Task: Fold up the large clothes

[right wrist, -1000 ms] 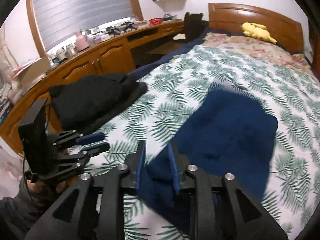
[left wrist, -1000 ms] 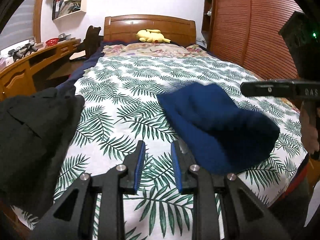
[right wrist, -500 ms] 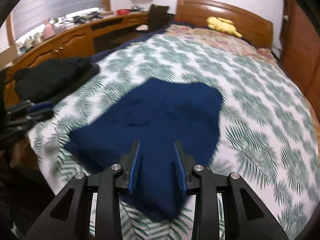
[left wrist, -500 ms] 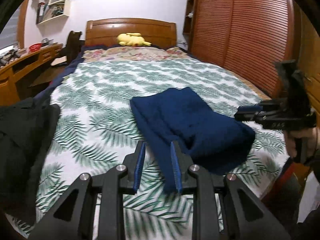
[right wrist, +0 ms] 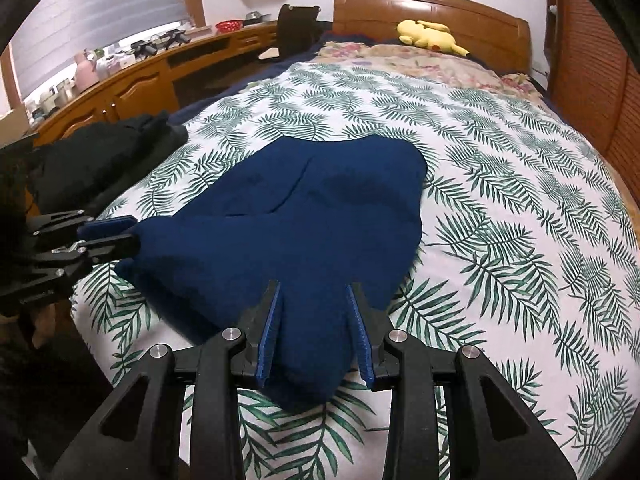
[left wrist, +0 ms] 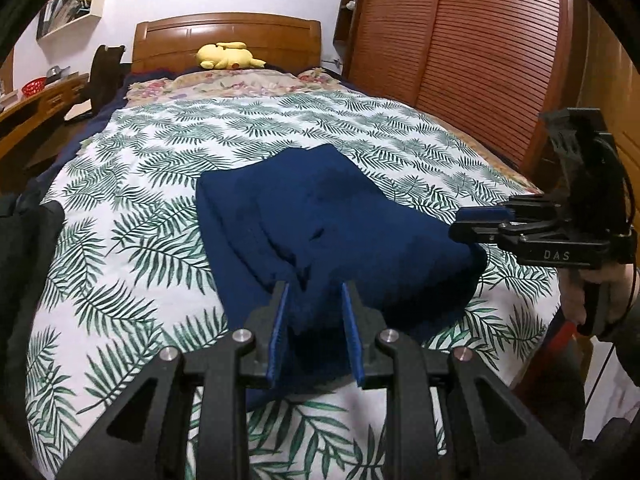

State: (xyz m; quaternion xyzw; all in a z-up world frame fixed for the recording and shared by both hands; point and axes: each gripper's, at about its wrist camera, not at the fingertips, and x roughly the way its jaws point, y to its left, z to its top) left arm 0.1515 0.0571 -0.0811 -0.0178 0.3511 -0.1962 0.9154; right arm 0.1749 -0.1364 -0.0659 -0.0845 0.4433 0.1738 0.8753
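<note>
The left gripper has its blue-padded fingers closed on a bunched near corner of the dark blue knitted garment, the cloth filling the gap between the pads. The right gripper does the same at the other near corner, with a thick fold of the same blue fabric pinched between its pads. Seen from across, each tool pinches the cloth at its tip, one at either end of the near edge.

The garment lies on the white bedspread printed with green palm leaves, towards the foot of the bed, already doubled into a rough wedge whose far end points at the wooden headboard. A black garment sits in a heap on the bed's left edge, apart from the blue one.

The step in hand looks like laying the held edge down to finish a fold. To do it well, both hands should probably keep the edge taut between them, lower together so neither corner trails, and line the near edge up with the layer beneath before the pads let go. Releasing one corner early would likely let the soft knit slump and skew the fold.
</note>
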